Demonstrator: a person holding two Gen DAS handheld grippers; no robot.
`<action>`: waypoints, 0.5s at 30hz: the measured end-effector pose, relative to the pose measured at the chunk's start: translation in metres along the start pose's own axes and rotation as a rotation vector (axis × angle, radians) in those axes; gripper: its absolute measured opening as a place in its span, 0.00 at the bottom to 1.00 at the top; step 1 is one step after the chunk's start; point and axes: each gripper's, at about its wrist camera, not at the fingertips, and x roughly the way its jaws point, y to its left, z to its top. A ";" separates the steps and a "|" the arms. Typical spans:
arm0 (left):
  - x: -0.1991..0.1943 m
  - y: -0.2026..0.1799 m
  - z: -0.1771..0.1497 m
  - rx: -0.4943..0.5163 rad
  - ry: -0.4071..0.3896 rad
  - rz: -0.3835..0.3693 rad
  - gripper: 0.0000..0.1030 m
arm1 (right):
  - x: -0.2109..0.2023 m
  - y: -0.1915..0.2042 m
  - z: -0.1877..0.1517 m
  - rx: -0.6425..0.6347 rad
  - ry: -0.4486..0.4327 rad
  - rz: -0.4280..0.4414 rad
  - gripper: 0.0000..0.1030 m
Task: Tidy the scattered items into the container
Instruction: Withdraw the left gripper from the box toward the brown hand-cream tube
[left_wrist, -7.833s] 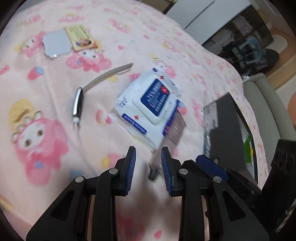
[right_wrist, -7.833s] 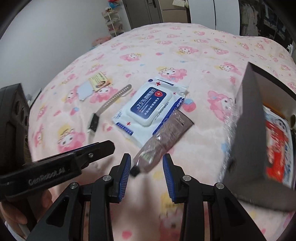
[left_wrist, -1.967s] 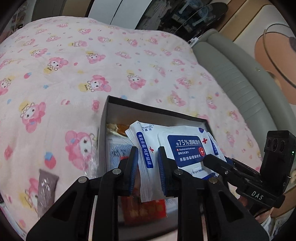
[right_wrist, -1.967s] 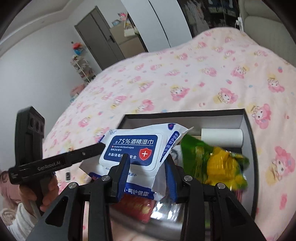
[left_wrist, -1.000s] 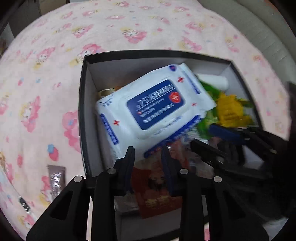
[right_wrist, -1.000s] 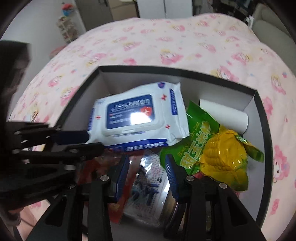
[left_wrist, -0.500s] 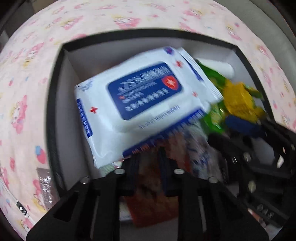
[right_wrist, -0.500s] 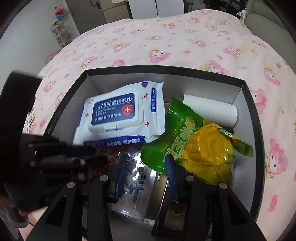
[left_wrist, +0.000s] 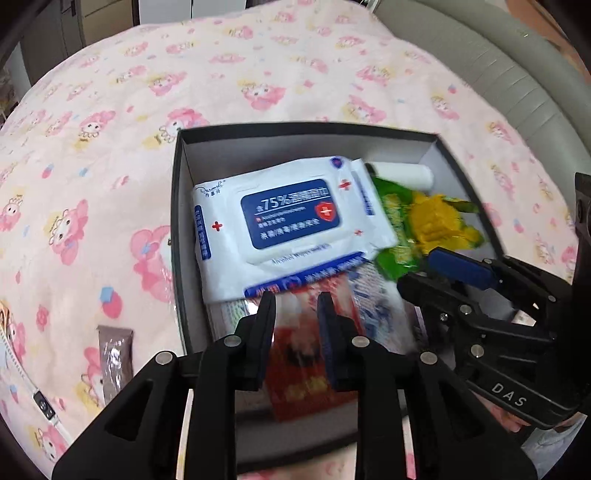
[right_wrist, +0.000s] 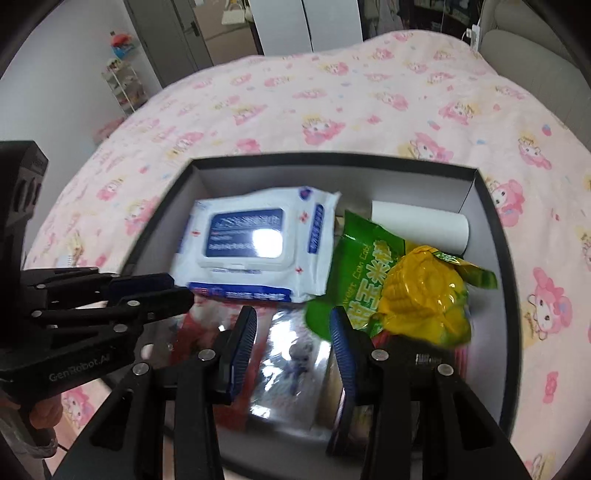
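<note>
Your wipes pack (left_wrist: 291, 225), carried between both grippers two seconds ago, now lies flat in the box (left_wrist: 177, 206) on the bed (left_wrist: 110, 129). Both the left gripper (left_wrist: 295, 314) and right gripper (right_wrist: 291, 332) hang open and empty above it. A brown tube (left_wrist: 114, 362) lies outside beside the box, so tidying looks unfinished.

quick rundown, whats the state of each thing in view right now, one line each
White wipes pack with blue label: lying flat in the box, label up, flap closed.
Black cardboard box: open, no lid, partly filled.
Green and yellow corn snack bag: sealed, inside the box.
White roll: on its side at the far wall.
Brown tube: out on the blanket.
Left claw: open, empty.
Right claw: open, empty.
</note>
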 end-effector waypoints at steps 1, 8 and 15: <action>-0.009 -0.001 -0.005 0.001 -0.020 -0.008 0.23 | -0.008 0.003 -0.003 -0.002 -0.013 0.006 0.36; -0.058 -0.026 -0.031 0.032 -0.152 -0.012 0.27 | -0.066 0.027 -0.025 -0.009 -0.120 0.025 0.36; -0.115 -0.048 -0.063 0.073 -0.248 0.007 0.27 | -0.120 0.044 -0.049 0.012 -0.210 0.054 0.36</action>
